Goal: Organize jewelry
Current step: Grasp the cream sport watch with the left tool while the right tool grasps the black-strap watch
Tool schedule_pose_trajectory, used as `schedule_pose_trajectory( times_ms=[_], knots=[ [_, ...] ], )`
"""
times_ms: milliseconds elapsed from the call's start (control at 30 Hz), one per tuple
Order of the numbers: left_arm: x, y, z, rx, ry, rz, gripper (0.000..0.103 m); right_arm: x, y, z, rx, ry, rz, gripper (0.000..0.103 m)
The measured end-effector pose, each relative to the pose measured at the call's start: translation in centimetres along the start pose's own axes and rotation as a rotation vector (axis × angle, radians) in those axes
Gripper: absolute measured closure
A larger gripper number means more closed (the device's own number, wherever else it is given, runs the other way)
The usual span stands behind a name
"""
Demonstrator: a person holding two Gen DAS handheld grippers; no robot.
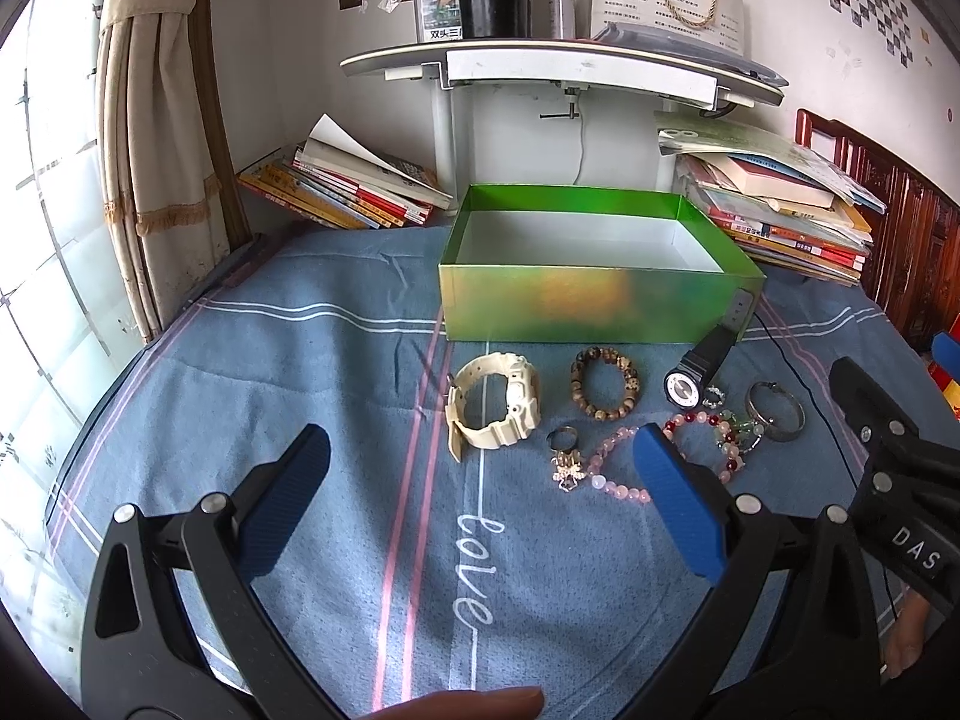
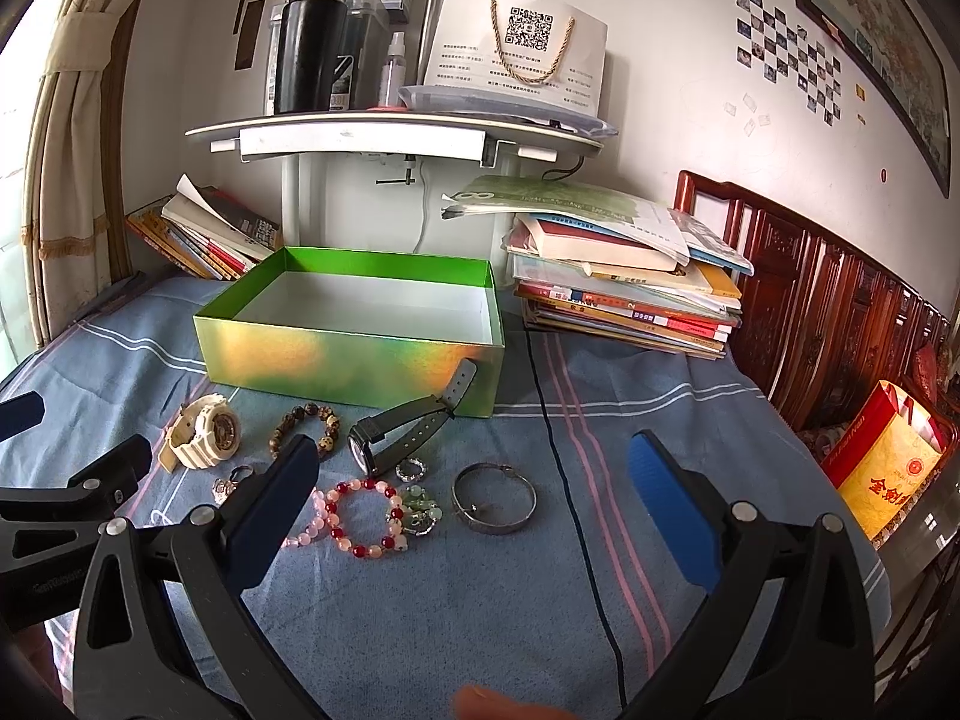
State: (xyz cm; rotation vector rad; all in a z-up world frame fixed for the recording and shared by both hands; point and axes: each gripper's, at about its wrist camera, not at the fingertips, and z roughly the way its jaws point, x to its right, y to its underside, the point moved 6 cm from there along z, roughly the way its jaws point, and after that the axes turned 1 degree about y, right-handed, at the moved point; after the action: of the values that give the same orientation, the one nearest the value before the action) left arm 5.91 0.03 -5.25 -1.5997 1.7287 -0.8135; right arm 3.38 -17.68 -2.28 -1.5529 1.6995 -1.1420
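An open green box with a bare white inside stands on the blue cloth. In front of it lie a cream watch, a brown bead bracelet, a black watch, a silver bangle, a red and pink bead bracelet, a pale pink bead strand and small rings. My left gripper hovers open before the cream watch. My right gripper hangs open above the bangle, holding nothing.
Book stacks flank the box at the back. A white stand with a shelf rises behind it. A thin black cable runs across the cloth to the right of the jewelry. A dark wooden headboard lines the right side.
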Motion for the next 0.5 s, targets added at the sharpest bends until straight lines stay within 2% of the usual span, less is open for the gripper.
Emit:
schedule_pose_trajectory(
  times_ms=[67, 133, 267, 333, 400, 433, 500],
  knots=[
    [-0.1, 0.1, 0.5, -0.021, -0.007, -0.002, 0.003, 0.5, -0.3, 0.4, -0.003, 0.013, -0.014, 0.002],
    [-0.1, 0.3, 1.2, -0.062, -0.025, -0.001, 0.003, 0.8, -0.6, 1.7, -0.054, 0.000, -0.045, 0.002],
    [-0.2, 0.9, 2.7, -0.140, -0.021, -0.006, 0.003, 1.8, 0.6, 6.0, -0.299, -0.123, -0.048, 0.002],
    [-0.1, 0.9, 3.1, -0.147, -0.024, 0.003, 0.005, 2.6, 1.5, 7.5, -0.370, -0.143, -0.038, 0.005],
    [-0.1, 0.9, 3.4, -0.156, -0.037, 0.016, 0.013, 3.0, 2.3, 8.6, -0.426, -0.145, -0.041, 0.023],
    [-0.1, 0.9, 3.7, -0.167, -0.037, 0.022, 0.019, 3.0, 2.7, 9.1, -0.464, -0.168, -0.037, 0.029],
    [-0.2, 0.9, 4.5, -0.199, -0.037, 0.031, 0.029, 2.7, 2.9, 9.9, -0.521, -0.207, -0.016, 0.053]
  ],
)
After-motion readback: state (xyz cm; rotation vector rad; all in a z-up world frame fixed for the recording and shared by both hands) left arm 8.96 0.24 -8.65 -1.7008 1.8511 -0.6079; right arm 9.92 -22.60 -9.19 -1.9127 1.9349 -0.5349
